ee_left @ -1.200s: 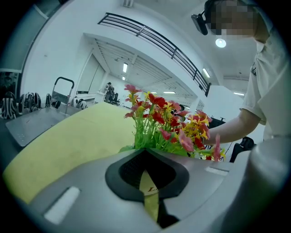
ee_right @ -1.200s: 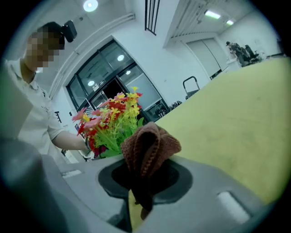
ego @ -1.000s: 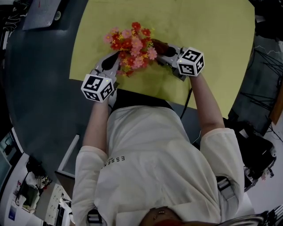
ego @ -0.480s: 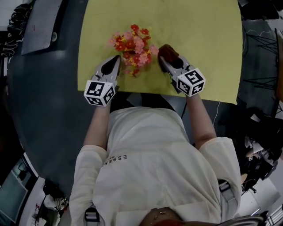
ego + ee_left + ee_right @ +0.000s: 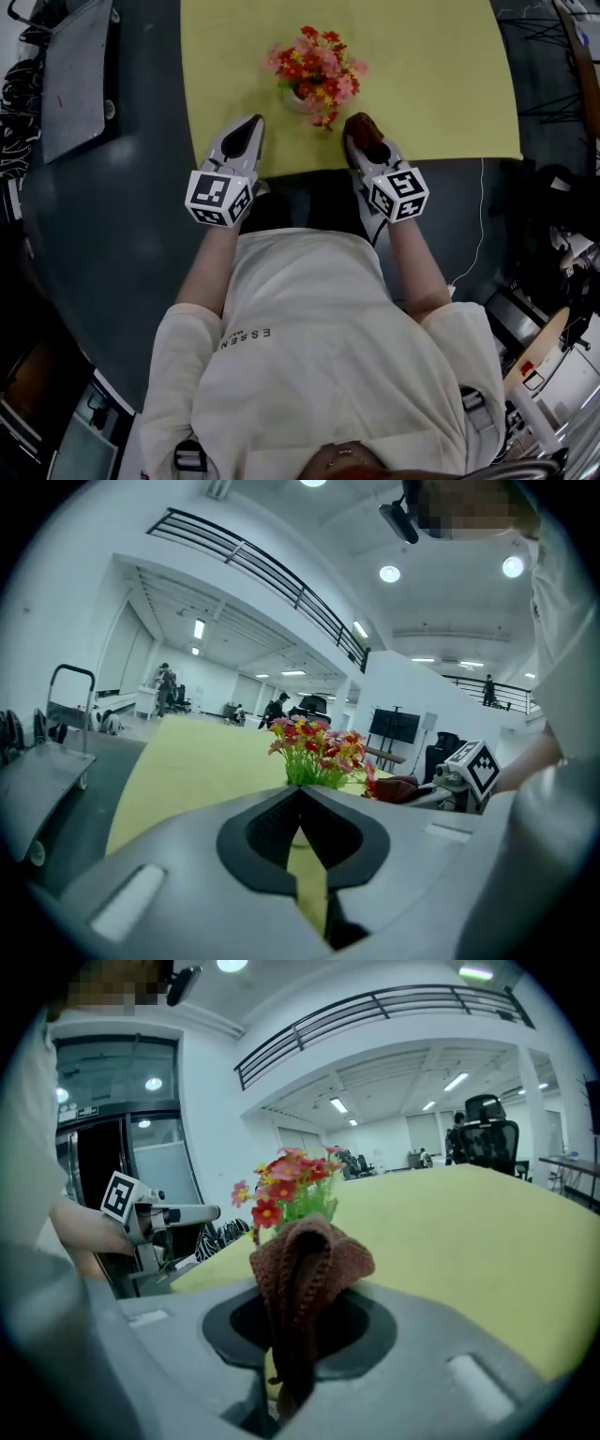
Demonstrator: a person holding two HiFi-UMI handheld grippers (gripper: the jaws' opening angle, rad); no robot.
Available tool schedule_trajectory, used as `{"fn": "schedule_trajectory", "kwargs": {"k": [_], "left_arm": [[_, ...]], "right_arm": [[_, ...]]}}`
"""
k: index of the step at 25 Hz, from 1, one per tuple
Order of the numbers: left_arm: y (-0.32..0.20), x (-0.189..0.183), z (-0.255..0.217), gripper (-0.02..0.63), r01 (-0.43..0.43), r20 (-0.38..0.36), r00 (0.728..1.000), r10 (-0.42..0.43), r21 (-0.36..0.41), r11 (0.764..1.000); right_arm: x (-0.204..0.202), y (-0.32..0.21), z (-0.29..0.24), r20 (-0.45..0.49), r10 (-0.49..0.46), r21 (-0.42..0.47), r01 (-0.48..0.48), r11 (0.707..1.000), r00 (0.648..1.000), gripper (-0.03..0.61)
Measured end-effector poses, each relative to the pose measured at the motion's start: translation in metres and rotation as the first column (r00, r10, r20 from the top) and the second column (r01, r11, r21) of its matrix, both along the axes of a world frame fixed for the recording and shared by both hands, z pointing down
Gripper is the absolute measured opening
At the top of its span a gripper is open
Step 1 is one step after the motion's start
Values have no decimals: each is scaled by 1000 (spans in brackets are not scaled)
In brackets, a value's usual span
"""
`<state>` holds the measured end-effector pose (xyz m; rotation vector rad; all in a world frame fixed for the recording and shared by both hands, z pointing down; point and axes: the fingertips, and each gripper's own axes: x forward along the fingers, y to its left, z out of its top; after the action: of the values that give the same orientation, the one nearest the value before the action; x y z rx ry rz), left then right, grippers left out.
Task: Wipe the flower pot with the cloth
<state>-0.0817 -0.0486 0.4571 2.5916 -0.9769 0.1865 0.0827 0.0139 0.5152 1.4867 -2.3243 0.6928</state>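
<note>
Between the jaws of the right gripper (image 5: 287,1349) I see the brown knitted cloth (image 5: 309,1260). The jaws are clamped together on it, with its folded top bulging above the tips and the rest hanging down between them. The left gripper (image 5: 301,791) has its jaws fully closed, tip against tip, with nothing held.

From the head view, both grippers sit at the near edge of the yellow mat (image 5: 431,75) that covers the far part of the dark bench (image 5: 131,197). The left gripper is to the left of the flower pot (image 5: 296,101) and the right gripper is to its right. Neither touches the pot, and the cloth ends just short of the blooms.

The pale pot stands upright on the mat a little way in from its near edge, roughly midway between the bench's left and right edges. A bunch of red, pink and yellow flowers (image 5: 319,58) hides most of it.

Each gripper carries its marker cube at the back, nearer my operator's body. A grey platform trolley (image 5: 80,80) stands off the bench's far left edge.
</note>
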Motion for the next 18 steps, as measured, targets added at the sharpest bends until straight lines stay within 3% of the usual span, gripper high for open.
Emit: {"fn": "schedule_trajectory", "kwargs": {"k": [4, 7, 11, 18], "left_arm": [[21, -22, 2, 12, -99, 5, 995, 99, 6, 995], [32, -37, 4, 12, -128, 3, 992, 128, -5, 992], [36, -59, 10, 13, -113, -11, 994, 113, -26, 993], [22, -93, 11, 13, -76, -15, 997, 76, -18, 997]], "right_arm": [[-37, 21, 2, 1, 51, 4, -51, 999, 999, 57], [-72, 36, 3, -9, 12, -2, -12, 1000, 1000, 57], [-131, 37, 4, -51, -123, -1, 123, 992, 991, 57], [-176, -26, 5, -94, -103, 26, 106, 994, 990, 57]]}}
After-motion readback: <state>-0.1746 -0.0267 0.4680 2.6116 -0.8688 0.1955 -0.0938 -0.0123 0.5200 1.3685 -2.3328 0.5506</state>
